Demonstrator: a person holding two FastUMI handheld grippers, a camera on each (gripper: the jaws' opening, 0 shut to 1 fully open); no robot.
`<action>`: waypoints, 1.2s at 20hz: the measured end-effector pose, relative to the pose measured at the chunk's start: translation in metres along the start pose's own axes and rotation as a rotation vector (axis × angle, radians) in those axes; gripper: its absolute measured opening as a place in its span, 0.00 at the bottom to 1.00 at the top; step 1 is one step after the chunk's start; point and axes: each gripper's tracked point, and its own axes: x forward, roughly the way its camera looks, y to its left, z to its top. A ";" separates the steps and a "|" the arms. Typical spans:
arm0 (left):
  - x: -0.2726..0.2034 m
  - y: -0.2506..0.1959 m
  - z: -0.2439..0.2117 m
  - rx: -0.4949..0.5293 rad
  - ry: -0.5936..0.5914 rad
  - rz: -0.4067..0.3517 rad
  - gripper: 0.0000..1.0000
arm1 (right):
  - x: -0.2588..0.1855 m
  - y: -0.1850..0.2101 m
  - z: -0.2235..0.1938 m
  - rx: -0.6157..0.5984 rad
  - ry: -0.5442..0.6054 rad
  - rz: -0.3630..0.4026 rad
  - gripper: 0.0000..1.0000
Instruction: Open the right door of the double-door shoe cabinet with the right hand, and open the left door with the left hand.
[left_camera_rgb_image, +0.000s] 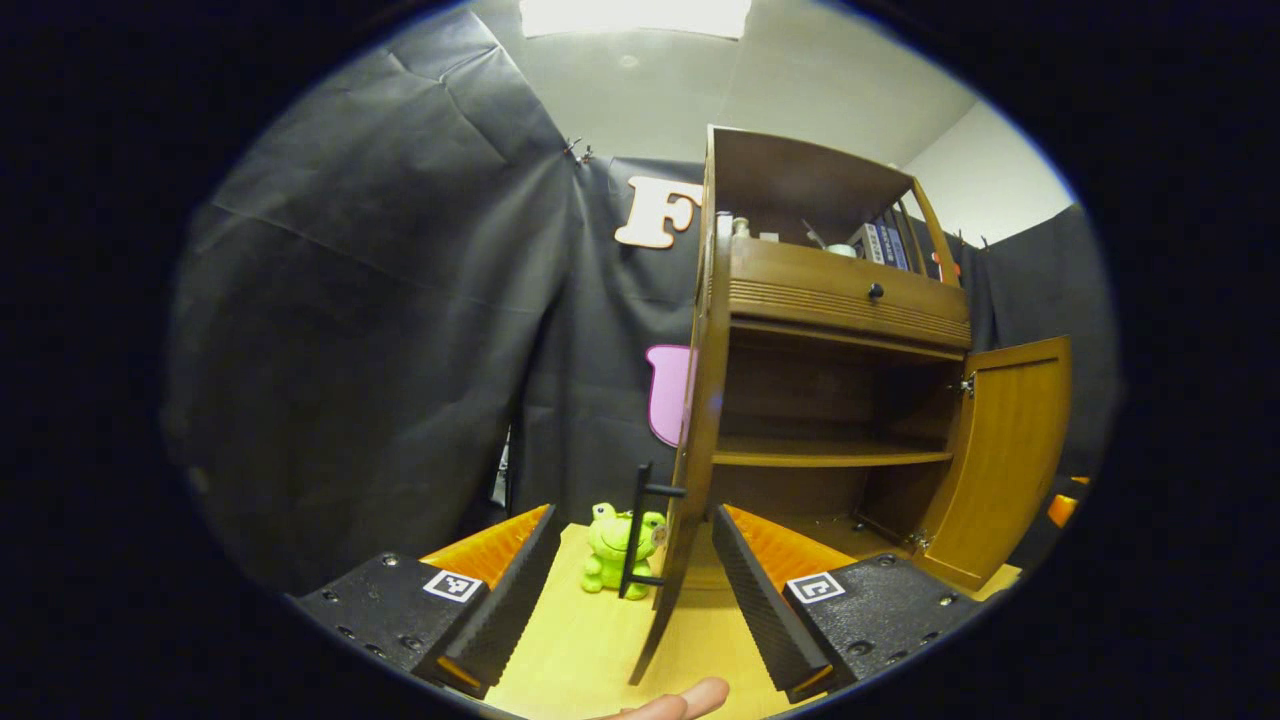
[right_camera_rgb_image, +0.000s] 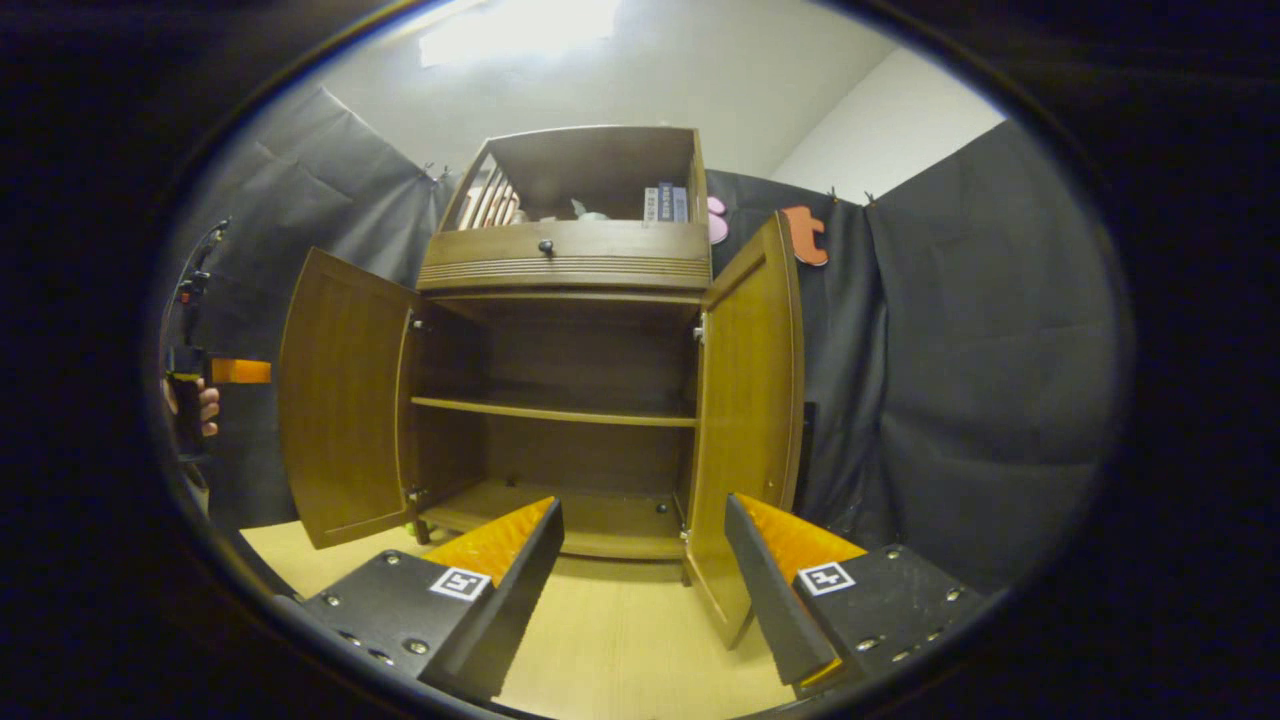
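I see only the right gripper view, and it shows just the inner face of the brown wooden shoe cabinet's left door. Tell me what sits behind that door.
Observer: In the left gripper view, a green toy frog stands on the light wooden tabletop, just outside the left door.
Operator: Report the door's handle.
Observer: A black bar handle is mounted upright, low on the door's outer face, in front of the frog.
Operator: Give me the left gripper's state.
Observer: The left gripper is open. In its view, its fingers flank the door's edge and the handle, pressing on neither.
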 end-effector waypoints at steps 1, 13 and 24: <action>0.000 -0.003 0.001 0.000 -0.002 -0.010 0.91 | 0.000 -0.001 0.002 0.006 -0.001 0.000 0.96; -0.001 -0.044 0.000 0.031 0.004 -0.153 0.91 | -0.006 -0.001 0.030 0.021 -0.024 0.023 0.96; -0.001 -0.069 -0.006 0.050 0.014 -0.236 0.91 | -0.012 0.022 0.028 0.011 -0.029 0.060 0.96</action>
